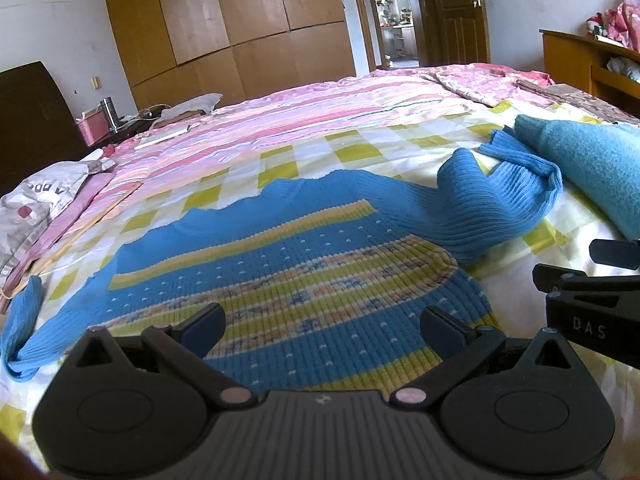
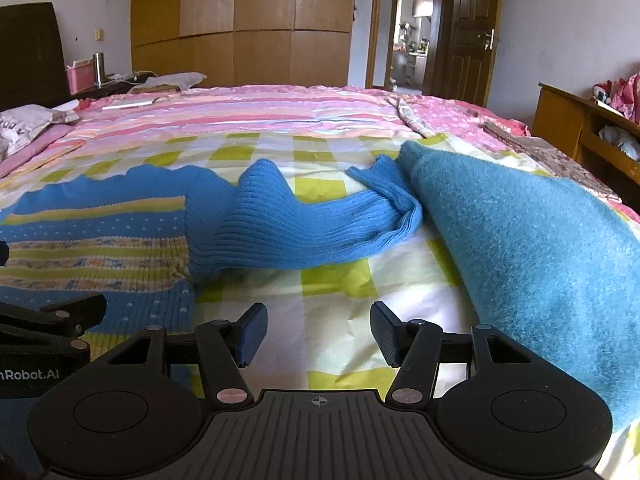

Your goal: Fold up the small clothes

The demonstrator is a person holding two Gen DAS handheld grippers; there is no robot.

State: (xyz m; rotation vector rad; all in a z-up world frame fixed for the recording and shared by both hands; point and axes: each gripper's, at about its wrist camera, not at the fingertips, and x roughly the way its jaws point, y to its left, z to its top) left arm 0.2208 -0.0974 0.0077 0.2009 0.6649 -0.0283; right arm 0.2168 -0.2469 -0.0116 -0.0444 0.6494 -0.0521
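The sweater lies under the wide-apart left hand-held gripper, left of the equally parted right hand-held gripper.

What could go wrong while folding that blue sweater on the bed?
1. The right sleeve lies bunched and twisted, its cuff touching the teal cloth; pulling it may drag that cloth along.
2. The open left tool hovers over the ribbed sweater; a pinch might catch the checked sheet too.
3. The right tool, also open, sits close beside the left; they could bump.
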